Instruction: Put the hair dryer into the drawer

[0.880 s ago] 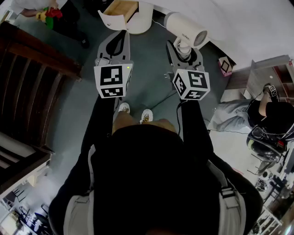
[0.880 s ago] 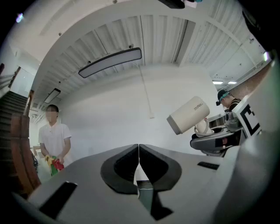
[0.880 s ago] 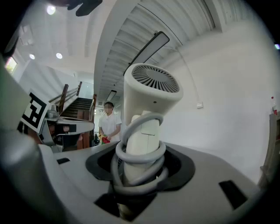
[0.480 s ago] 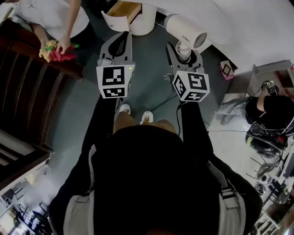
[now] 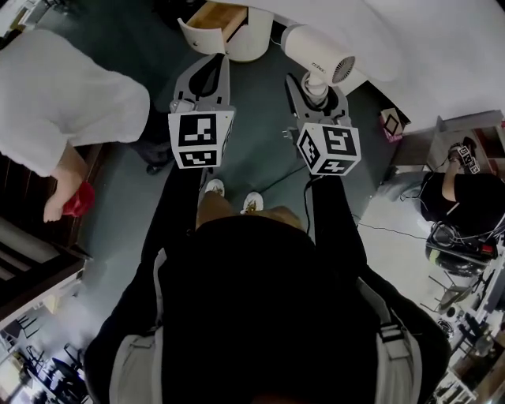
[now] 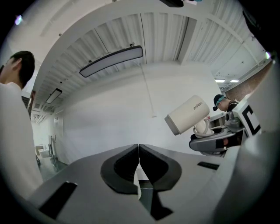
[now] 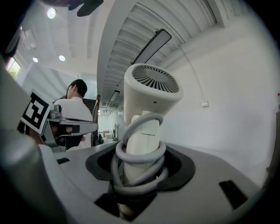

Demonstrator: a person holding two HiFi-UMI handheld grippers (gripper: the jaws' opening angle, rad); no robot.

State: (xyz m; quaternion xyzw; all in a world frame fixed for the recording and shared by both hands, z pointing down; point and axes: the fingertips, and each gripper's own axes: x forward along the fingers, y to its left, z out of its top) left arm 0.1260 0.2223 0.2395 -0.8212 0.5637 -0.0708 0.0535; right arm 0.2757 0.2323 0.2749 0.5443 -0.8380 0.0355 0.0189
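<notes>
Cord (image 7: 131,154) wraps the handle (image 7: 148,133) of white hair dryer (image 7: 151,94) (grilled rear), clamped in right gripper (image 7: 139,177); left gripper (image 6: 138,162) closed, empty.

The right tool (image 5: 316,85) grips the white hair dryer (image 5: 316,49); open drawer (image 5: 210,16) lies ahead.

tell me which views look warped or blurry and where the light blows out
Head view: wide-angle bending at the edges; the person's dark clothing swallows the lower half, and the white surface at top right is bright. Left gripper view: round fisheye with black corners, the ceiling slats curve, fairly sharp. Right gripper view: same fisheye, the hair dryer looms oversized near the lens, and the ceiling spots at top left flare.
</notes>
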